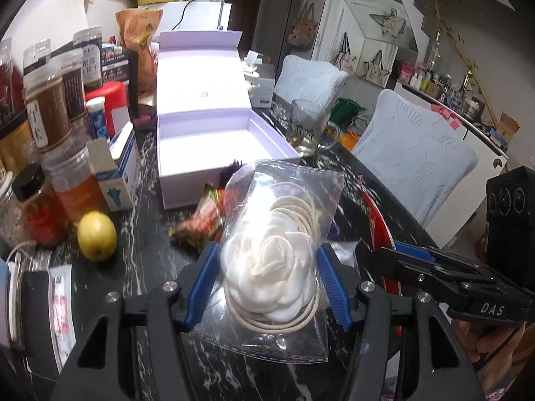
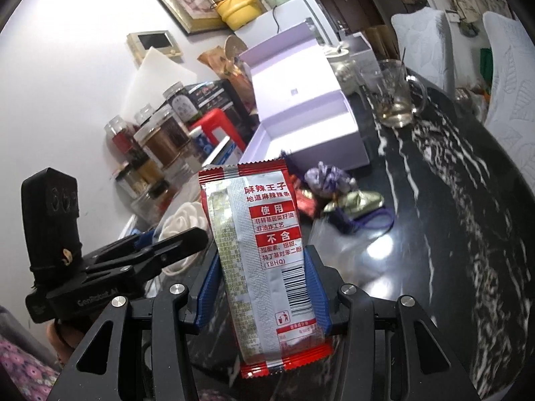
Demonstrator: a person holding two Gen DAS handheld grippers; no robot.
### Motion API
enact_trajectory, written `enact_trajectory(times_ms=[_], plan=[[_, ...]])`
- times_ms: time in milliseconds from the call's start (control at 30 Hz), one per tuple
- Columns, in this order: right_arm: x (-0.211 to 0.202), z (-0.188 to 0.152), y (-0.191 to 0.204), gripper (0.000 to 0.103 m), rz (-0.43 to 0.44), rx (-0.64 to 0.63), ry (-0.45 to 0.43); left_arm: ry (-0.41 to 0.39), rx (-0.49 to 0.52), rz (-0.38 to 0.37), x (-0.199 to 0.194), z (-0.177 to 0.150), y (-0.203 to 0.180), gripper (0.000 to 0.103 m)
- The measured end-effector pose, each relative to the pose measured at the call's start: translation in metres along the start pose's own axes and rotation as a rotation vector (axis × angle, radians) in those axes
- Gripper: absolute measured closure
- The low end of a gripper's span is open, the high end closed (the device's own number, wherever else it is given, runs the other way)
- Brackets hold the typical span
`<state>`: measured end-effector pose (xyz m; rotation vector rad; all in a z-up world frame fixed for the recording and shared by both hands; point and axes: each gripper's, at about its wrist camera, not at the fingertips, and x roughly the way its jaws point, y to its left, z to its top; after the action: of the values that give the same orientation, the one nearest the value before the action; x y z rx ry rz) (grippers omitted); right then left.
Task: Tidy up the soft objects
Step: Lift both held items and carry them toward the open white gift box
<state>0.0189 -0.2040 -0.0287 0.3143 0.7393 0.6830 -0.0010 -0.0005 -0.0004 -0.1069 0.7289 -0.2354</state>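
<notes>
Left gripper (image 1: pixel 267 287) clamps the flower bag (image 1: pixel 272 234), right gripper (image 2: pixel 262 287) the packet (image 2: pixel 260 254); slick plastic could slip before the box (image 1: pixel 207 147) ahead.

Bright indoor light, blown-out glare on the box (image 1: pixel 204 140), fisheye-bent edges, slight motion blur.
</notes>
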Motion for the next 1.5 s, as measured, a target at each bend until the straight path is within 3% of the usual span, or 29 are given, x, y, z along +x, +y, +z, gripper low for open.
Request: enact_trajectory(times_ms=[900, 1500], plan=[[0.030, 0.114, 0.003, 0.056, -0.035, -0.203, -0.076, -0.176, 0.075, 0.015, 0.022, 0.104, 0.014, 0.044], [0.074, 0.199, -0.003, 0.056, -0.122, -0.322, -0.141, -0.263, 0.055, 0.111, 0.071, 0.182, 0.052, 0.044]])
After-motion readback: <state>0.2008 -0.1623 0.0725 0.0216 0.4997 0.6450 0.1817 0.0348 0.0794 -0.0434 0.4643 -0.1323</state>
